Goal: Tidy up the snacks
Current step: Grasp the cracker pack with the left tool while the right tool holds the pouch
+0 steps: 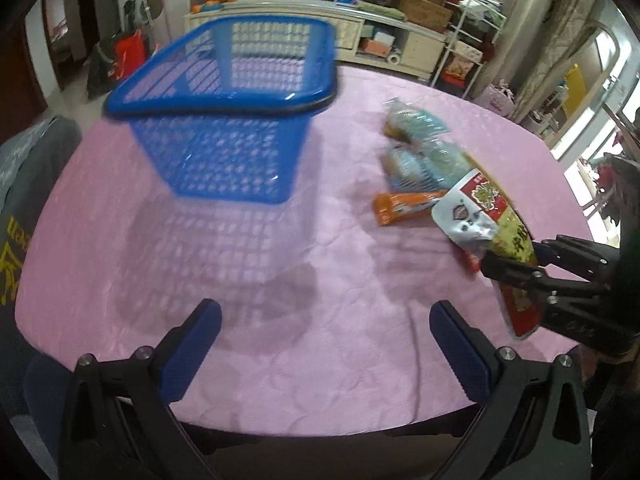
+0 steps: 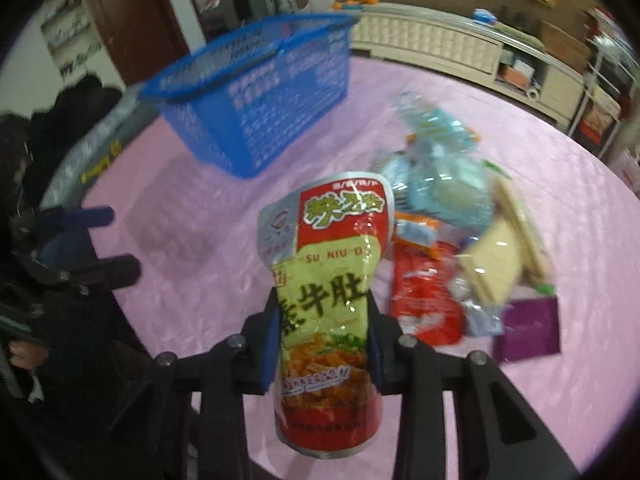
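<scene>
The red and green snack pouch (image 2: 328,304) stands upright, pinched between the right gripper (image 2: 323,340) above the pink tablecloth (image 2: 208,208). The left gripper (image 1: 326,344) hovers spread wide, holding nothing, pointing toward the blue basket (image 1: 224,120). The remaining snack pile (image 2: 448,216) is blurred.

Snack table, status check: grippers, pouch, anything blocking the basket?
Right gripper shut on snack pouch, lifted. Left gripper open, empty. Blue basket empty, path clear.
</scene>
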Available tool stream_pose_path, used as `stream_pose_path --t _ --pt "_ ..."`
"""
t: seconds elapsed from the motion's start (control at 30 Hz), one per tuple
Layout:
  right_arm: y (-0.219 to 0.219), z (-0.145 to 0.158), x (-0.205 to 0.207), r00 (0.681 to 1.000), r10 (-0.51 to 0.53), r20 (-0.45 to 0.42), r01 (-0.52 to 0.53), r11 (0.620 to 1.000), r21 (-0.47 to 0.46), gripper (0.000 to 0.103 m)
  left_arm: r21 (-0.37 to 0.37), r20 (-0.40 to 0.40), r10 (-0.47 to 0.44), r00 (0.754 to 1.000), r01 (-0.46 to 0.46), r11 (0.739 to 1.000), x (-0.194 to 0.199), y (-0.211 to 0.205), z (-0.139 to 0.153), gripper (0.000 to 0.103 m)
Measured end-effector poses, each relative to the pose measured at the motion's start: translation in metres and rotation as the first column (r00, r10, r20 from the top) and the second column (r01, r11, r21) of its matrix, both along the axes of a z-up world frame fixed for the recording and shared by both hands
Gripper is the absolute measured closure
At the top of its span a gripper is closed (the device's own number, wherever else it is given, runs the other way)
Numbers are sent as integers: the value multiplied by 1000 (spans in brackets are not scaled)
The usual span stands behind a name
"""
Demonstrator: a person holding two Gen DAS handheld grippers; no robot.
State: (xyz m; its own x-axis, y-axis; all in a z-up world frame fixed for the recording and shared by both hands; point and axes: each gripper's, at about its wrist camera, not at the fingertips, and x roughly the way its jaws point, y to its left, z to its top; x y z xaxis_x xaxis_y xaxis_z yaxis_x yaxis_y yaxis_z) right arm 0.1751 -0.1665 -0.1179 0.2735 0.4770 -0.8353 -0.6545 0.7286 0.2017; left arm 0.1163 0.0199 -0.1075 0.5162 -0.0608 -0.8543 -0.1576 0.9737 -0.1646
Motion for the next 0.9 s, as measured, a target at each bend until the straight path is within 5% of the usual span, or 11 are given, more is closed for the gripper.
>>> stream_pose_path --t 0.37,0.67,0.9 --pt "-71 17 29 975 -221 26 221 975 2 63 39 24 -178 984 177 984 54 -64 16 0" --pt "-105 12 53 939 -343 17 343 939 -12 63 115 -42 -383 923 386 915 110 -135 11 0" --pt "-135 0 71 905 -425 -24 426 905 10 62 103 -111 -462 880 472 875 149 -173 -6 0"
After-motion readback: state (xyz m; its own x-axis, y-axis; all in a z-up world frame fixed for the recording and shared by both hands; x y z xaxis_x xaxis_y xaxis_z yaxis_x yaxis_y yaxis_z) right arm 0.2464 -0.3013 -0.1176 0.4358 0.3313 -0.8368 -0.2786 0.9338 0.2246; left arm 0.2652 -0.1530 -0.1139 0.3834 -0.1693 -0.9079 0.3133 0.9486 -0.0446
